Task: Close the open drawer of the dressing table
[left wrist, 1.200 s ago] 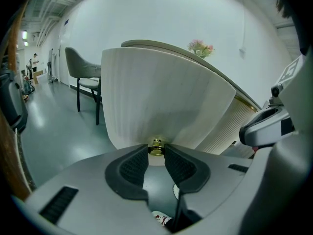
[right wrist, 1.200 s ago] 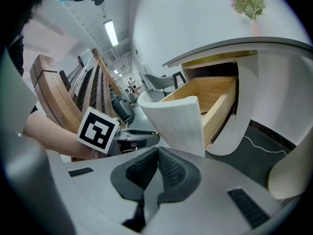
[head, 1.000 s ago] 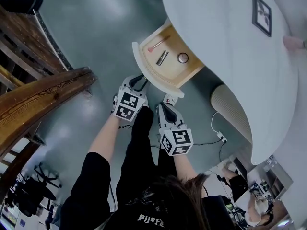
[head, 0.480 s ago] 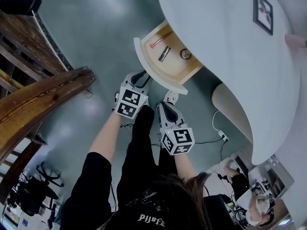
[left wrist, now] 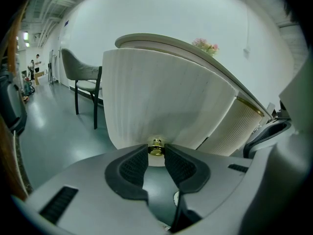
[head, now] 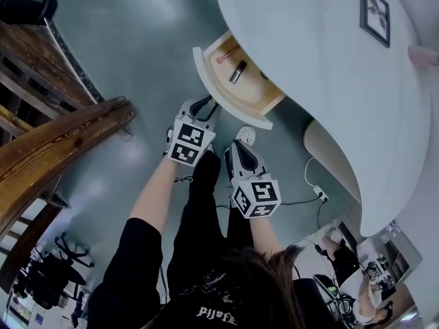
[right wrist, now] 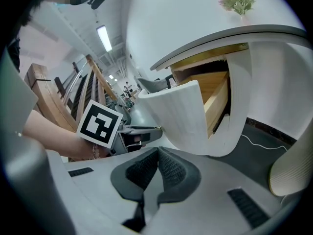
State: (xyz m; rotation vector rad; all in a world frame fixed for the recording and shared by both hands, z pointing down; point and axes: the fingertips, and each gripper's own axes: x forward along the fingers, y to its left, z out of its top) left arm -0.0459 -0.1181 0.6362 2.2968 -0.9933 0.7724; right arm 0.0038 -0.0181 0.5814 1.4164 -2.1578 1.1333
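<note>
Grey floor (head: 137, 53) | one drawer (head: 202, 78), two cosmetics (head: 227, 55) (head: 238, 72) | left gripper (head: 204, 106) pinches knob (left wrist: 156, 147) | right gripper (right wrist: 157, 152) closed

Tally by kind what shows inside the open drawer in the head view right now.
pink stick: 1
dark tube: 1
Total: 2 in view. The back of the drawer is hidden under the tabletop, so there may be more.
</note>
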